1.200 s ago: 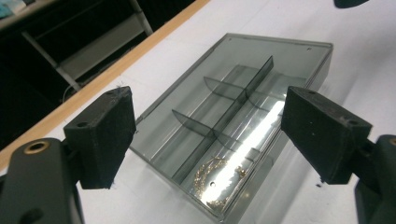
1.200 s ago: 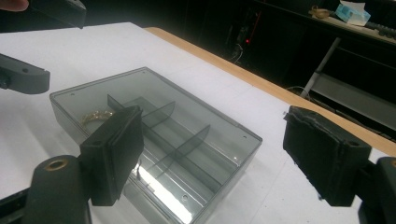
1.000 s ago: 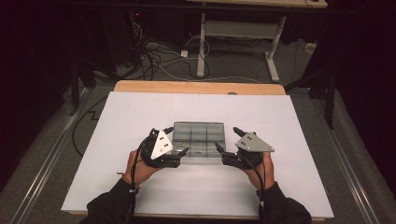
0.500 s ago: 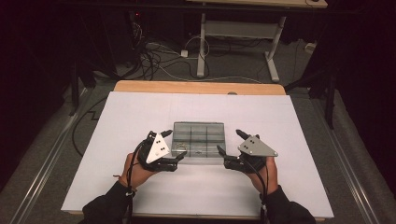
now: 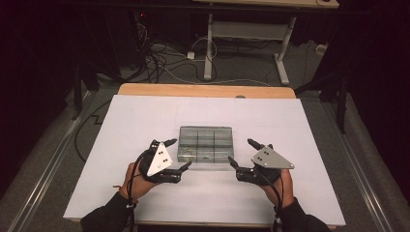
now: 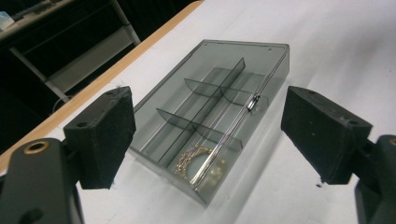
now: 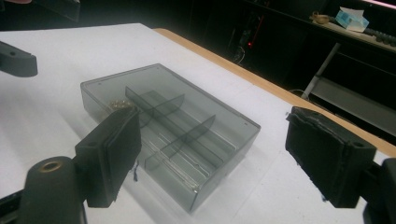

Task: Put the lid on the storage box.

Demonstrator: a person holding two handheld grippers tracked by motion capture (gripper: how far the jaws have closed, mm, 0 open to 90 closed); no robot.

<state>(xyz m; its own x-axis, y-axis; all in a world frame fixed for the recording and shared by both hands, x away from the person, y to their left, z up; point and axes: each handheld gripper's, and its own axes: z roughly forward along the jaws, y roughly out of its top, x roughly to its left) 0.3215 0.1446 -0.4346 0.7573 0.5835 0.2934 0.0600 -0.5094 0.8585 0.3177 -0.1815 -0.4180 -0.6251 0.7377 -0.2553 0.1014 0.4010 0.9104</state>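
White table [image 5: 145,116] with a wooden strip [image 5: 203,90] along its far edge, seen from the high view; beyond it, on the dark floor, lie tangled cables [image 5: 159,63] and the legs of a second desk [image 5: 241,36]. Nothing lies on the table top between the grippers and the box.

Box [image 5: 206,144]: a smoky, see-through plastic case with its lid shut, lying flat near the middle of the table, closer to the person's side. Dividers split it into 6 compartments, in 2 rows of 3. A small metal clasp [image 6: 253,101] sits at the middle of its near long side. In the left gripper view, a coil of gold-coloured chain [image 6: 194,158] lies in the corner compartment nearest the left gripper; the other compartments look empty as far as the tinted lid allows.

Left gripper [image 5: 177,154]: held just beside the box's left near corner, jaws spread wide and grasping nothing; in its own view the box lies between and beyond the 2 black pads [image 6: 105,135], apart from them.

Right gripper [image 5: 240,153]: held just beside the box's right near corner, jaws likewise released and apart from the box
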